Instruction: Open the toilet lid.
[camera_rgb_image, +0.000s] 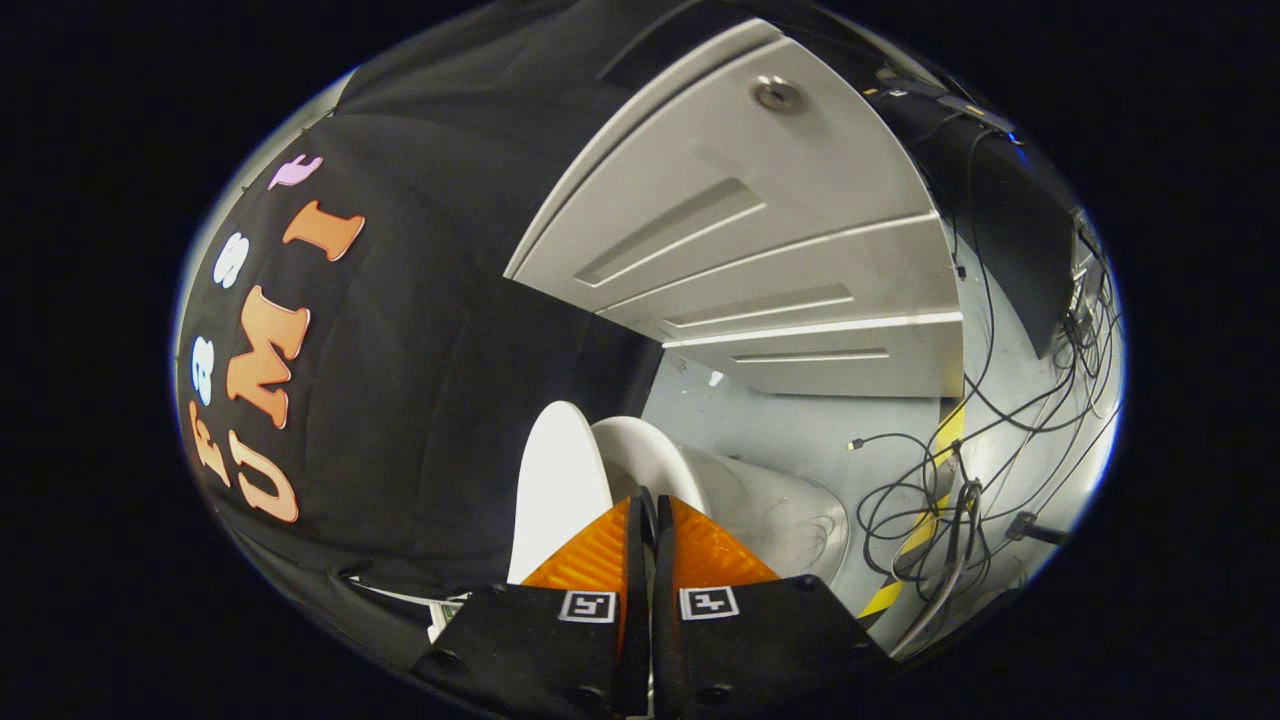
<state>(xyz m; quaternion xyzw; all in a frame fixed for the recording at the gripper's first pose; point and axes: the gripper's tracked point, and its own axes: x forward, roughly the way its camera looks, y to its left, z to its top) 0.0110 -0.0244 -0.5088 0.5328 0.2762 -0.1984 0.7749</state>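
Gripper (648, 500) closed, raised toilet lid (555, 480) just ahead

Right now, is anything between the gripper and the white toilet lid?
Nothing. In the gripper view the gripper, its fingers closed together, sits right by the raised white toilet lid, with the white toilet bowl just beyond.
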